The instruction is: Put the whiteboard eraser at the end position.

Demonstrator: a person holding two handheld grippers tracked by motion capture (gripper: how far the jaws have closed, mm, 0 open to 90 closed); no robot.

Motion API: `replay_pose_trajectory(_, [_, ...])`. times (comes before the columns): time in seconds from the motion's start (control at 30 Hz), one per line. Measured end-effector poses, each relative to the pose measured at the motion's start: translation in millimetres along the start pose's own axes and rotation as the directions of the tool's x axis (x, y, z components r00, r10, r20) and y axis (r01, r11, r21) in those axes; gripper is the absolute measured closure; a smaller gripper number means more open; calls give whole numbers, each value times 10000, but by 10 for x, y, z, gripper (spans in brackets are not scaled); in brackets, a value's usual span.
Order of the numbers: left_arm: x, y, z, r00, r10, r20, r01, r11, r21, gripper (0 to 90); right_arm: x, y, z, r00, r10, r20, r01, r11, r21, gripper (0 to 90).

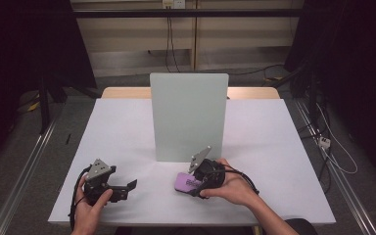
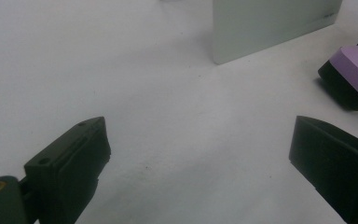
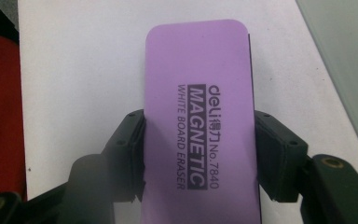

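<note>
A purple magnetic whiteboard eraser [image 3: 198, 126] with a black underside sits between the jaws of my right gripper [image 3: 199, 149], which is shut on its long sides. From above, the eraser [image 1: 186, 182] lies low over the white table just in front of the upright pale green board [image 1: 188, 117], held by my right gripper [image 1: 196, 185]. My left gripper [image 1: 131, 187] rests at the front left of the table, open and with nothing between its jaws. In the left gripper view the eraser [image 2: 356, 70] shows at the far right, beyond the open left gripper [image 2: 200, 154].
The white table top [image 1: 117, 132] spreads around the upright board [image 2: 270, 25]. Metal rails run along the floor on both sides, and cables lie on the floor at the right. A red patch [image 3: 0, 116] lies past the table's edge in the right gripper view.
</note>
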State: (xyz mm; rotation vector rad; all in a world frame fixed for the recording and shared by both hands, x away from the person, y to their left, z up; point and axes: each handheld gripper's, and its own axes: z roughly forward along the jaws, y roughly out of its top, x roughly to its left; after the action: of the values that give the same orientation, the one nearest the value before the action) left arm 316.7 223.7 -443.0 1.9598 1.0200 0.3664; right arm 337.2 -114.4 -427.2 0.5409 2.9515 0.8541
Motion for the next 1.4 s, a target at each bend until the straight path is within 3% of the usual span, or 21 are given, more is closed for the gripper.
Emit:
replay_pose_trajectory(0.57, [4,1,-9,10000,10,-17,-10,10000,5,49,-21,-13,28,9998,210,-33,-210,9998,-20,393])
replay_pose_trajectory(0.87, [-1,0,0,10000,15,3,-15,10000,-18,49,-32,-18,7,9995,327,-5,-327,9990,-299,309])
replay_pose_trajectory(1.1, [3,0,-7,10000,17,-15,-17,10000,7,49,-49,-23,0,9979,632,-168,-641,9962,-585,174])
replay_pose_trajectory(1.4, [2,1,-5,10000,9,-21,-9,10000,-4,49,-72,-33,-12,9958,915,53,-909,9932,-731,111])
